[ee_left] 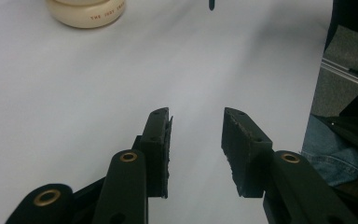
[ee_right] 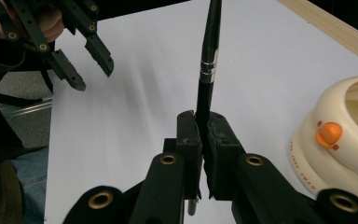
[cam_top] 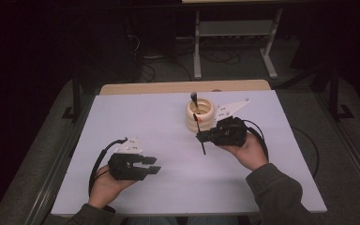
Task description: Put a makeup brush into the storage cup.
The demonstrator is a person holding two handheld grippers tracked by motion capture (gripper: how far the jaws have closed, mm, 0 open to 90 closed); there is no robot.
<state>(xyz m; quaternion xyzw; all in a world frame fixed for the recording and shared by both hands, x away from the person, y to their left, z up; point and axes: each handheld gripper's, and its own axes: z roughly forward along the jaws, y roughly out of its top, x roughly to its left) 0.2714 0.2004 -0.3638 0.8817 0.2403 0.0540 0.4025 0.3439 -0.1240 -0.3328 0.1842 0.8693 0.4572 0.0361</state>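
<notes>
right gripper (cam_top: 200, 135) clenched on a black pen (cam_top: 200, 136); in the right gripper view the pen (ee_right: 208, 60) stands pinched between the two pads, silver bands partway up the barrel, top end cut off by the frame edge, a short stub poking out below the jaws. in the high view the pen hangs over the white table (cam_top: 168, 187), just in front of a cream ring-shaped holder (cam_top: 200, 116); pen is thin and dark there, ends hard to make out. another dark stick-like thing (cam_top: 193, 97) stands in the holder, too small to tell what. in the right gripper view the holder (ee_right: 340, 135) sits at right, partly cut off, with an orange knob (ee_right: 328, 133) and small red lettering too blurred to read; inside of it mostly hidden.

left gripper (cam_top: 152, 165) released, jaws apart, nothing between them, held near the table's near-left part, well apart from the pen. left gripper view: pads (ee_left: 158, 149) over bare table, holder's base (ee_left: 86, 11) cut off at top, a dark tip (ee_left: 211, 4) at the top edge, probably the pen. room beyond the table very dark.
</notes>
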